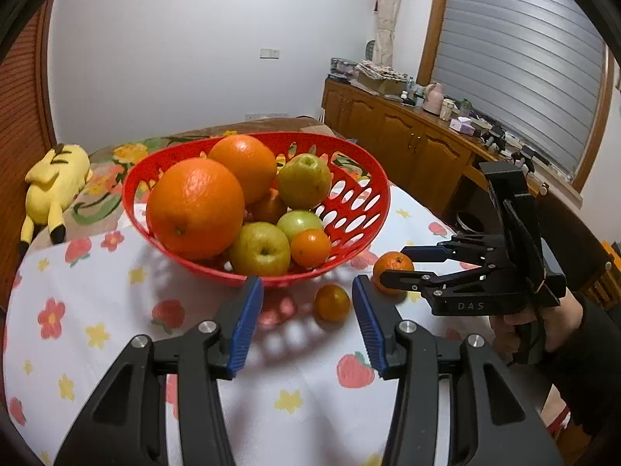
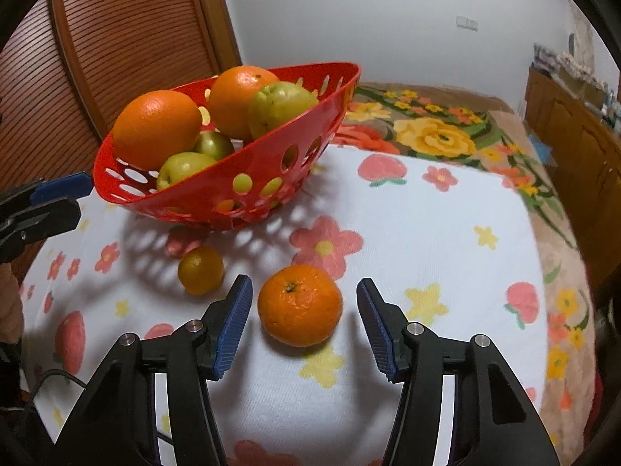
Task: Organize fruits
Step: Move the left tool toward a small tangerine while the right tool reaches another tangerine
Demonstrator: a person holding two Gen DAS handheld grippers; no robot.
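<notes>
Jaws of the right gripper [image 2: 302, 322] stand spread on either side of the mandarin [image 2: 300, 305], with a gap at each pad, so nothing is pinched yet. Jaws of the left gripper [image 1: 308, 322] are likewise spread and hold nothing; the small dark fruit [image 1: 332, 303] lies just ahead of them, nearer the right-hand pad.

We locate both loose fruits on the counter [image 2: 388, 252], just beside the red basket [image 2: 217, 209], near each other but not touching. The basket already carries two oranges [image 1: 196, 207], several green apples [image 1: 260, 248] and a small orange fruit [image 1: 310, 247], piled above the rim on the near side.

We judge the step in hand to be the grasp of each loose fruit for transfer to the basket.

Faults to expect:
- Round fruit rolls. If one pad arrives first, it pushes the mandarin sideways out of the gap.
- The small fruit sits off centre to the left jaws; a closure there may squirt it toward the basket wall.
- The two grippers work close together; we risk a collision during lift.
- The basket is heaped, so an added fruit may roll off or dislodge another.
</notes>
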